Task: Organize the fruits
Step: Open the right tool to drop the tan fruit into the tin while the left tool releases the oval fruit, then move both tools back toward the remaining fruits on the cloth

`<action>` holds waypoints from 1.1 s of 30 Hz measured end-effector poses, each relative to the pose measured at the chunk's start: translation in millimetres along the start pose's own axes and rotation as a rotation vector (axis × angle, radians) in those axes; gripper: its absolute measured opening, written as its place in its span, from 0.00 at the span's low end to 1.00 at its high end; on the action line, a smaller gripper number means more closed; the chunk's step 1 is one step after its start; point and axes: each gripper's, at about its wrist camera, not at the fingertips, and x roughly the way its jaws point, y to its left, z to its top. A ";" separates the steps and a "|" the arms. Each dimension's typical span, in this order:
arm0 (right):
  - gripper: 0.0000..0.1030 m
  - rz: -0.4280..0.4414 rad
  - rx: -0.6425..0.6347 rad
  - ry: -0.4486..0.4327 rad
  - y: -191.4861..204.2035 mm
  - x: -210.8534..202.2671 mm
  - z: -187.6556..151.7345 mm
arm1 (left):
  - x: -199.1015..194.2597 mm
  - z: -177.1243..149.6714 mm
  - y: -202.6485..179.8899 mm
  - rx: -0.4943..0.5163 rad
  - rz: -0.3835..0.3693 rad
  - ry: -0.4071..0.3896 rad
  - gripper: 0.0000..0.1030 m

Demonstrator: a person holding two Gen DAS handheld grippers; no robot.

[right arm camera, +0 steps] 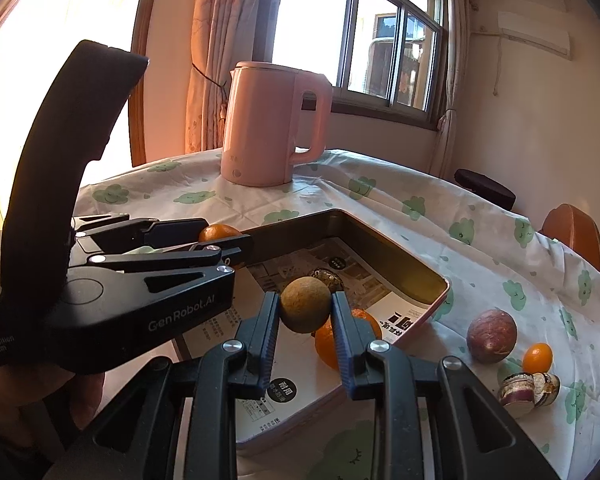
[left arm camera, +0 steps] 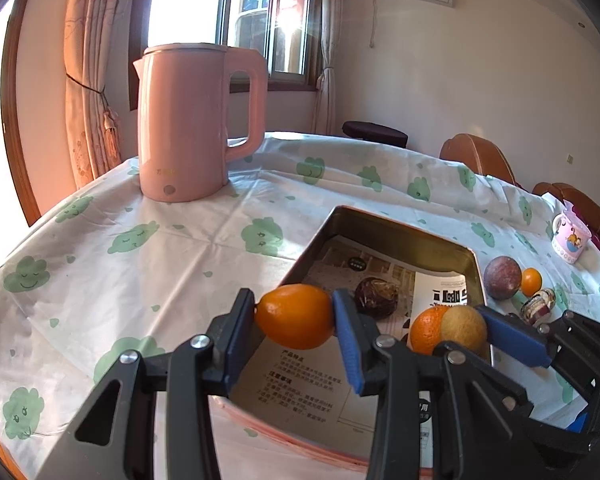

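Note:
My left gripper (left arm camera: 294,316) is shut on an orange kumquat (left arm camera: 294,317) above the near left corner of a gold metal tray (left arm camera: 399,232). My right gripper (right arm camera: 304,305) is shut on a tan round fruit (right arm camera: 304,305) over the tray (right arm camera: 395,256); it also shows in the left wrist view (left arm camera: 464,326). An orange (right arm camera: 325,346) and a dark brown fruit (left arm camera: 376,298) lie in the tray on printed paper. A purple passion fruit (right arm camera: 491,335), a small kumquat (right arm camera: 537,358) and a split purple fruit (right arm camera: 528,389) lie on the cloth right of the tray.
A pink kettle (left arm camera: 188,124) stands at the table's far left. A pink mug (left arm camera: 569,240) sits at the right edge. Brown chairs (left arm camera: 479,156) stand beyond the table. The tablecloth (left arm camera: 140,264) is white with green clouds.

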 end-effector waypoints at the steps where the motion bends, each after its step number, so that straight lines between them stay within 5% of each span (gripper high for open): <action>1: 0.27 0.001 0.000 0.001 0.2 0.0 0.2 | 0.4 0.1 -0.2 0.002 0.002 0.001 0.41; 20: 0.28 -0.002 -0.017 0.023 2.0 5.0 -0.1 | 0.7 0.1 -1.3 0.008 0.008 -0.001 0.43; 23: 0.29 0.003 -0.013 0.030 1.7 5.6 0.0 | -0.2 0.2 0.0 0.012 0.018 -0.011 0.56; 28: 0.55 0.002 -0.009 0.027 1.6 4.8 0.1 | -5.6 0.0 -0.5 0.022 0.035 -0.041 0.75; 33: 0.59 -0.006 0.014 0.012 -2.6 2.4 -0.2 | -8.9 0.1 1.4 0.010 0.021 -0.055 0.76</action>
